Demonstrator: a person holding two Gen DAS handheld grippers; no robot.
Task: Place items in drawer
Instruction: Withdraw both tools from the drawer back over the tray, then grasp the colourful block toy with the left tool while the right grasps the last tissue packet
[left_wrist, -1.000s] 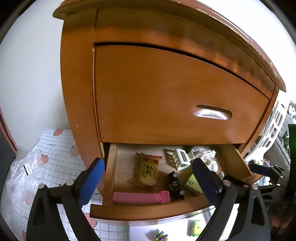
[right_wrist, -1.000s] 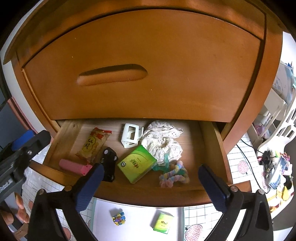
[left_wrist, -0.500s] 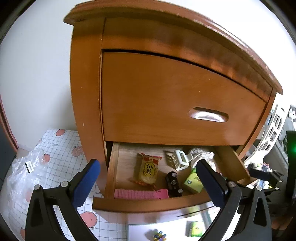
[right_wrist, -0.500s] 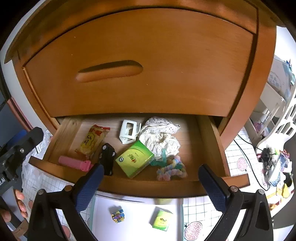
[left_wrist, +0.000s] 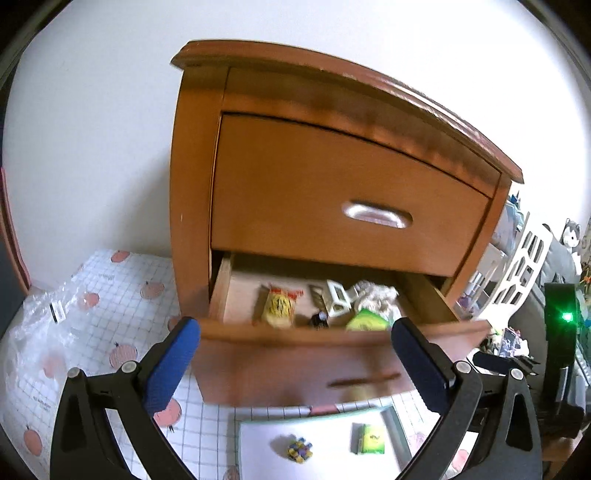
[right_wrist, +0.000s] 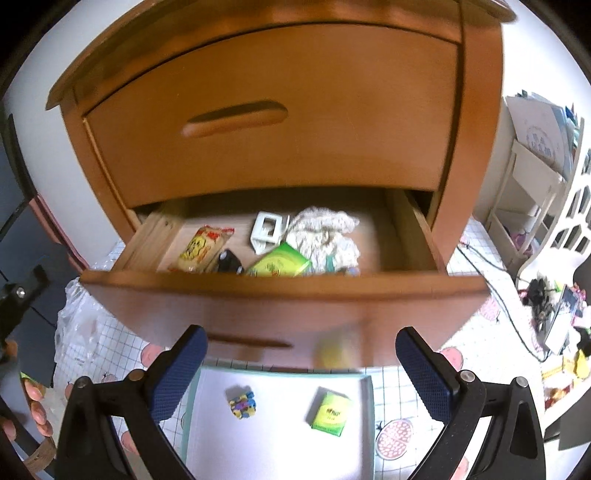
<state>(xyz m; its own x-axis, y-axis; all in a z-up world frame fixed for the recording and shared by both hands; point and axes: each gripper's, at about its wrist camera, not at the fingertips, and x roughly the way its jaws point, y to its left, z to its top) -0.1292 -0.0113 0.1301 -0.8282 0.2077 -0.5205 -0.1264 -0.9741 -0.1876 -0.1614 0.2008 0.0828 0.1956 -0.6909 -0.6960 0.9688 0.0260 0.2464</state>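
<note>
— Where are the remaining items placed, relative to the grippers?

— Two items are seen on the white tray (right_wrist: 207, 435), below and ahead of the right gripper (right_wrist: 301, 369): a green packet (right_wrist: 330, 410), lying slightly toward its right finger, and a small multicoloured toy (right_wrist: 242, 402), lying toward its left finger. The packet's long axis is judged to run roughly away from the gripper, tilted a little. In the left wrist view the same packet (left_wrist: 368, 438) and toy (left_wrist: 300, 448) are found below the left gripper (left_wrist: 295, 354), with the packet toward its right finger. Neither gripper can be called clearly nearer.

— And the drawer?

— The lower drawer (right_wrist: 280, 295) is shown pulled out, straight ahead of both grippers and above the tray. A snack packet (right_wrist: 201, 247), a white clip (right_wrist: 267, 230), a green box (right_wrist: 282, 262) and a bundle of white cloth (right_wrist: 325, 232) are already held inside it.

— How are the grippers held?

— Both are spread wide, with nothing grasped and nothing touched. A descent onto the tray is judged to be required next.
</note>
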